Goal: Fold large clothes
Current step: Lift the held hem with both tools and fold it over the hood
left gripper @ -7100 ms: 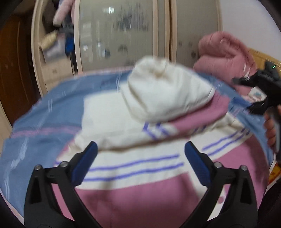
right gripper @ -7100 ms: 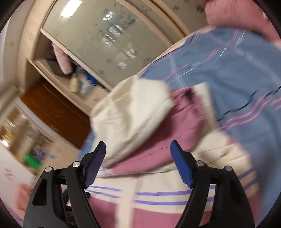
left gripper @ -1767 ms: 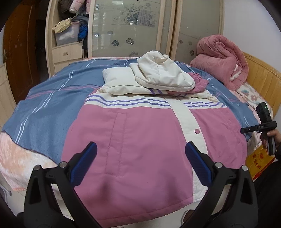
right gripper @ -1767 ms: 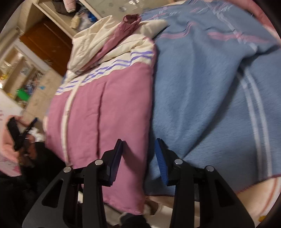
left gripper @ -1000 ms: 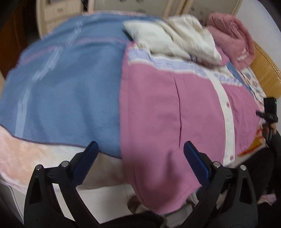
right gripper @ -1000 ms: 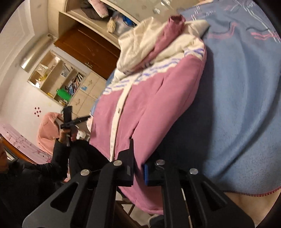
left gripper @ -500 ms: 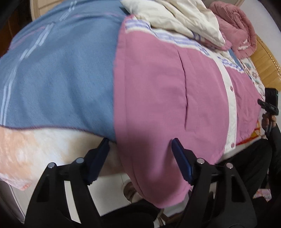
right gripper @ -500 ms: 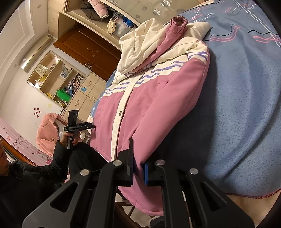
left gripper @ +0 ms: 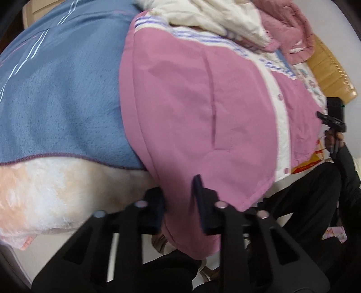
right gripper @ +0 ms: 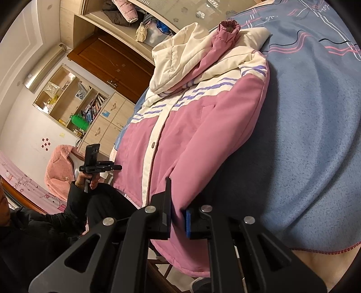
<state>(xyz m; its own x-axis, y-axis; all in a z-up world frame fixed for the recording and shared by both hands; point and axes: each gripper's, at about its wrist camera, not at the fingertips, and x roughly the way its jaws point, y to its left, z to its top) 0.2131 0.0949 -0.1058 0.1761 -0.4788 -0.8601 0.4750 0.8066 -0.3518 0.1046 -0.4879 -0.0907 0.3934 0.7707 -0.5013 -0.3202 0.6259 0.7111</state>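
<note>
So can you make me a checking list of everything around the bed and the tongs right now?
Surface: bed with a blue blanket; a fluffy peach blanket hangs below it.
Job's things: pink and cream jacket lies flat, hood folded over its top, hem hanging off the bed edge.
Clutter: rolled pink quilt by the wooden headboard.
Tongs: left tongs pinch one hem corner; right tongs pinch the other.
Cables: nothing seen.
Surroundings: wardrobe, brown door, bookshelf, pink chair.
</note>
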